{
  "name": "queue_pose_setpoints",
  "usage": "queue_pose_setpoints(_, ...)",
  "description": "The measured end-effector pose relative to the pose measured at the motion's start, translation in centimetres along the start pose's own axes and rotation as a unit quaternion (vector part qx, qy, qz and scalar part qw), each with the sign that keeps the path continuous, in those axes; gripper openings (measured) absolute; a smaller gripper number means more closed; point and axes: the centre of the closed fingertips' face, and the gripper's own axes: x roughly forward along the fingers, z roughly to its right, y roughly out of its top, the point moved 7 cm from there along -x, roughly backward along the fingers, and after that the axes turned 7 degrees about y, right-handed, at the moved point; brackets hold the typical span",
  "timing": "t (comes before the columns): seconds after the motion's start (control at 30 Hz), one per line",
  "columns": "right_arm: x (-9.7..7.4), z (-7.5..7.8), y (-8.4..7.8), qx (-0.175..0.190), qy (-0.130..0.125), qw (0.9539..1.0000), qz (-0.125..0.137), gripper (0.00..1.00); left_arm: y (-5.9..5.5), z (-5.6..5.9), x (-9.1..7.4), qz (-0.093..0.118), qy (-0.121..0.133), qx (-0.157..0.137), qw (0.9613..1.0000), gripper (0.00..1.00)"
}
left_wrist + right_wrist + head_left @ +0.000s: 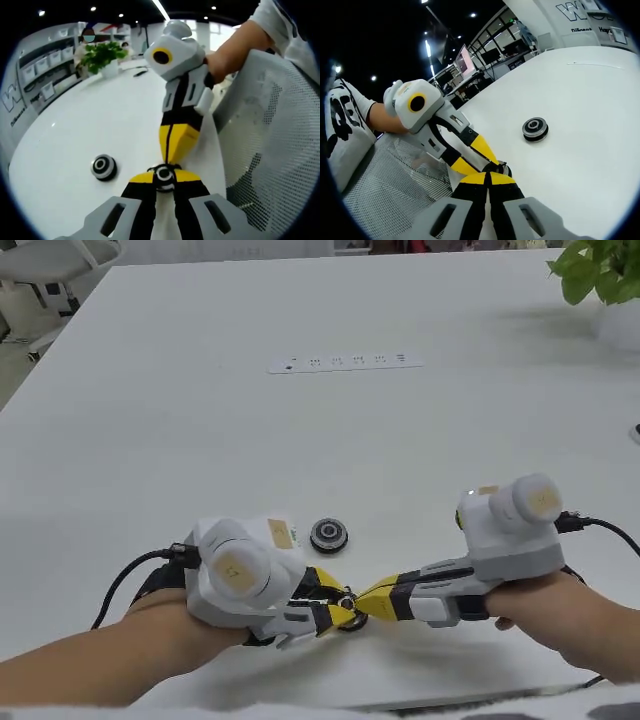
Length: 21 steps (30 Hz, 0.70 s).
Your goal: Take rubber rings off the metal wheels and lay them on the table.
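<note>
A small metal wheel (163, 174) with a black rubber ring is clamped between the yellow tips of my left gripper (163, 179), just above the table's near edge. The same wheel (351, 616) sits where both grippers meet in the head view. My right gripper (490, 176) is shut, its tips pressed against that wheel's (501, 166) rim; whether they pinch the ring is hidden. A second wheel (329, 534) with its black ring lies flat on the white table (300, 440), just beyond the left gripper (338, 613) and right gripper (364, 602).
A flush socket strip (345, 363) is set into the table's middle. A potted plant (598, 270) stands at the far right corner. A grey mesh chair (270, 135) is close behind the near edge. Cables trail from both grippers.
</note>
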Motion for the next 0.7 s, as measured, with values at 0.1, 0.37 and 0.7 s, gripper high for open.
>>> queue_pose_setpoints(0.1, 0.3, -0.7, -0.3, -0.023, 0.016, 0.9994, -0.019, 0.0, -0.1, -0.1, 0.1, 0.0, 0.001, 0.0, 1.0, 0.12)
queue_pose_setpoints(0.37, -0.3, 0.1, 0.0, 0.004, 0.002, 0.9999, 0.009, 0.0, -0.2, -0.2, 0.2, 0.003, 0.001, 0.0, 1.0, 0.12)
queue_pose_setpoints(0.7, -0.4, 0.6, -0.1, -0.005, -0.011, 0.9999, 0.009, 0.0, -0.2, -0.3, 0.4, 0.012, 0.0, 0.006, 0.9999, 0.13)
